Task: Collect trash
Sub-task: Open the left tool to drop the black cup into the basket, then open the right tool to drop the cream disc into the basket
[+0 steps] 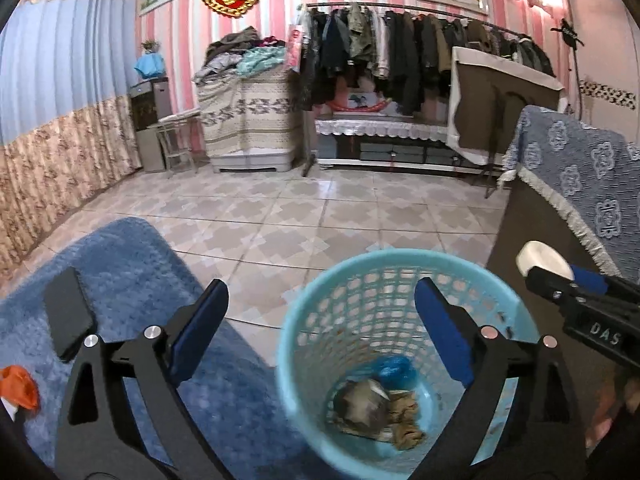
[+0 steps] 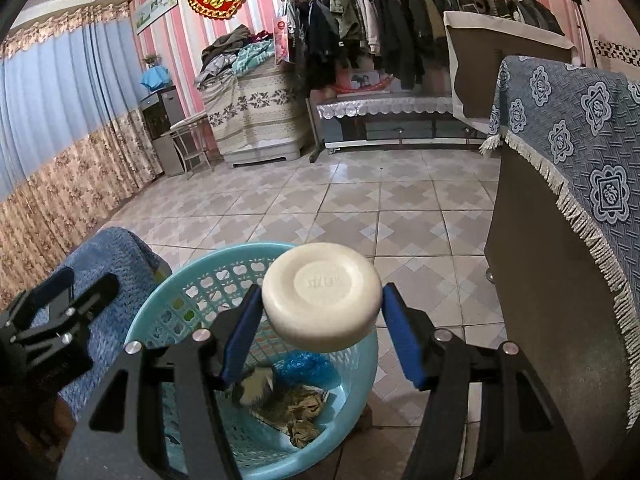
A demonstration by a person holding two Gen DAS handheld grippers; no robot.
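Gripping one white oval soap bar [image 2: 321, 307] between its two blue pads, the right gripper [image 2: 318, 332] hung over the near right side of a single light-blue lattice basket [image 2: 160, 320]. Its jaws were clamped on the bar's left and right edges, with the stamped face turned up. The left gripper [image 1: 320, 320] stood with its jaws spread wide and nothing between them, above the same basket [image 1: 304, 320], its right finger over the basket's inside and its left finger over the blue shaggy rug [image 1: 132, 264].

Down in the basket lay three visible pieces of trash: one crumpled blue plastic wrapper [image 1: 394, 370], one grey-white wad [image 1: 360, 404] and one brownish crumpled paper [image 1: 406, 420], all touching on the bottom.

On the rug to the far left lay one black phone [image 1: 69, 312], and near it, apart, one orange scrap [image 1: 18, 386]. To the right stood one cabinet draped in a blue patterned cloth [image 2: 576, 152].
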